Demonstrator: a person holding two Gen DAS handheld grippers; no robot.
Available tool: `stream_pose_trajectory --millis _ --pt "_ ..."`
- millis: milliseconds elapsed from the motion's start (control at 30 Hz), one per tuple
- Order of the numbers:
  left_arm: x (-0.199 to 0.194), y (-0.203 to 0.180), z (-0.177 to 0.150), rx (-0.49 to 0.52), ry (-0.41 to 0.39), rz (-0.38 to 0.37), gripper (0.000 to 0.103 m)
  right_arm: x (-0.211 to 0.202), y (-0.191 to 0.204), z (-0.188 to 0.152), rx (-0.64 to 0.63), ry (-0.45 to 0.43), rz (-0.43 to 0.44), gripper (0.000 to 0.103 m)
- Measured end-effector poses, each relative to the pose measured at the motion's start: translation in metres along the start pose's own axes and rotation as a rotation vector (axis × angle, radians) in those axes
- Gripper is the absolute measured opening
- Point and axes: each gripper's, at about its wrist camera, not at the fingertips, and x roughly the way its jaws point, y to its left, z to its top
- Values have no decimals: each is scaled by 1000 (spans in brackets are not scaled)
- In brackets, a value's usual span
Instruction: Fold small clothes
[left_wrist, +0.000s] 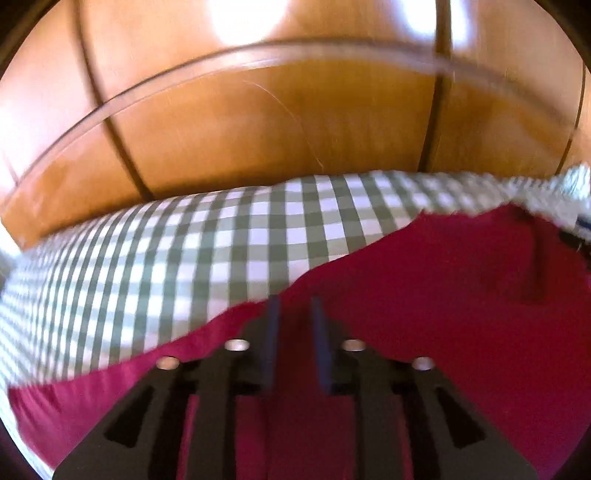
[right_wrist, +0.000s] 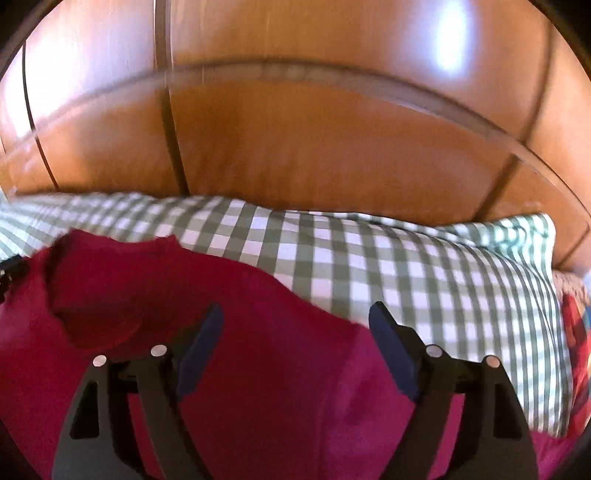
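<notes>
We see the red garment flat on the checked sheet | directly under both tongs | right gripper wide, empty | left gripper narrow, seemingly gripping nothing | neckline nearer left.

The right tongs stand wide apart, their two dark blue pads clear of anything, hovering over a crimson garment that spreads under and between them. Its neckline opening lies just beyond the left pad. Past the tongs and to their right runs a green-and-white checked cloth, with wooden panelling beyond it.
</notes>
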Motion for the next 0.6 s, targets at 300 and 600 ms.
stream_pose_trajectory --millis 300,600 --pt "-106 62 -110 -200 -2 -196 43 -99 -7 -104 134 1 132 86" --pt "-166 37 -236 -181 137 -389 42 -148 30 -206 77 54 125 88"
